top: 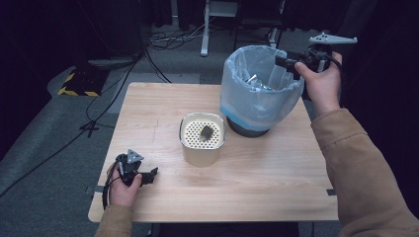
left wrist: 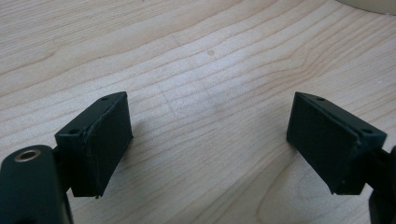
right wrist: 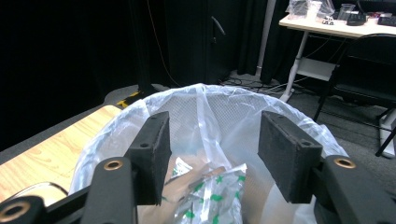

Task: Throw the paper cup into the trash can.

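High view: at the lower left, the left claw (top: 148, 175) is resting wide open and empty on the counter (top: 276, 173). At the centre, a perforated canister (top: 201, 138) is holding a dark scrap. At the upper right, the right claw (top: 286, 63) is hovering open, empty, over the lined bin (top: 259, 91) holding wrappers.

The room is dark, with black curtains (right wrist: 60, 56) at the back. The floor (top: 44, 133) is grey carpet, and black cables (top: 99, 111) lie across it. A yellow and black striped mark (top: 74, 85) is on the floor at the left. A white desk (right wrist: 336, 25) stands behind, and a black chair (right wrist: 359, 70) is beside it.
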